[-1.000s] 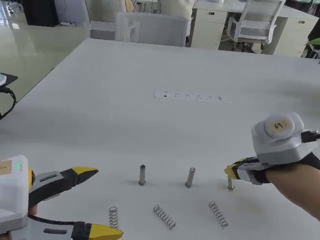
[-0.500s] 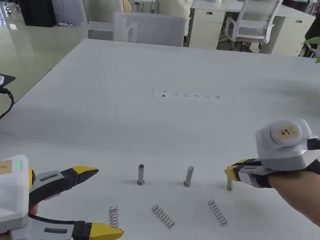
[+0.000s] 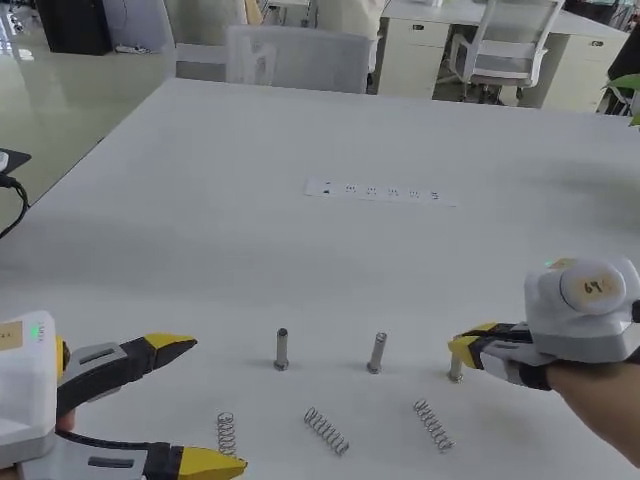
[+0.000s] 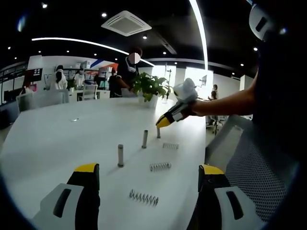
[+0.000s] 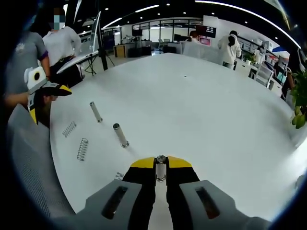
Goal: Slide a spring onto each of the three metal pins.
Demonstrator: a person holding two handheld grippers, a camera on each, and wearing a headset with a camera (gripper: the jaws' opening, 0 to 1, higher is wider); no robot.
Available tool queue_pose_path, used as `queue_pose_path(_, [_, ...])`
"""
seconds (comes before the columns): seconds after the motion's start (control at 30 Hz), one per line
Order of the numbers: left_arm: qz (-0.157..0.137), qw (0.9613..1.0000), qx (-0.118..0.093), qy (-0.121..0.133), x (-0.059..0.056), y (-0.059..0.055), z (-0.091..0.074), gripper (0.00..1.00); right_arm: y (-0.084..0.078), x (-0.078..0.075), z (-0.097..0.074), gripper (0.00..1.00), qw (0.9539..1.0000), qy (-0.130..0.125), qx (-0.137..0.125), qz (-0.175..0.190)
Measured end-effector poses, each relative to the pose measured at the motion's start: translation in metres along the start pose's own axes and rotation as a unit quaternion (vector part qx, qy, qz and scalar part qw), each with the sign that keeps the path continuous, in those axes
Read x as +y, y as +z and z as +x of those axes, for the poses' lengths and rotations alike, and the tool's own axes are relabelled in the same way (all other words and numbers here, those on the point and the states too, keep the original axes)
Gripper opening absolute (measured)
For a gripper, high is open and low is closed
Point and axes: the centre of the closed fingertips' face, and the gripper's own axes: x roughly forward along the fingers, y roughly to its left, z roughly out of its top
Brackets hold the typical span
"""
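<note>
Three metal pins stand in a row on the white table: left pin [image 3: 281, 349], middle pin [image 3: 376, 353], right pin [image 3: 456, 368]. In front of them lie three springs [image 3: 226, 433] [image 3: 326, 431] [image 3: 433, 423]. My right gripper [image 3: 465, 346] is shut on the right pin [image 5: 160, 167], whose head shows between the yellow tips [image 5: 160, 163]. At the near left my left gripper [image 3: 195, 405] stands open and holds nothing. In its own view the left gripper [image 4: 148, 168] faces the nearest spring [image 4: 144, 197] and the left pin [image 4: 120, 155].
A flush power-socket strip [image 3: 380, 191] sits in the middle of the table. Chairs [image 3: 300, 57] and desks stand beyond the far edge. A black cable [image 3: 12, 205] hangs off the left side. People stand in the room behind.
The hand with the right gripper has dropped a little lower and shifted right, while its jaws stay at the right pin. The left gripper, springs and other pins have not moved.
</note>
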Motion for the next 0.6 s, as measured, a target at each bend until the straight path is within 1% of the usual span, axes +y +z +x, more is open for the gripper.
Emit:
queue_pose_path(0.13, [0.0,1.0,0.0,0.0,0.0011,-0.0007,-0.0007,0.82,-0.0005,0.0005,0.0004,0.04,0.9999,0.002,-0.009,-0.013])
queue_pose_path(0.23, [0.0,1.0,0.0,0.0,0.0011,-0.0017,-0.0011,0.82,-0.0012,0.0007,-0.0011,0.04,0.9998,0.003,-0.012,-0.016])
queue_pose_path(0.37, [0.0,1.0,0.0,0.0,0.0014,-0.0024,-0.0015,0.82,-0.0022,0.001,-0.0024,0.05,0.9997,0.006,-0.011,-0.021])
queue_pose_path(0.6, [0.001,1.0,-0.001,-0.002,0.0002,-0.0009,-0.0012,0.82,-0.0036,0.0037,-0.0041,0.05,0.9996,0.006,-0.001,-0.029])
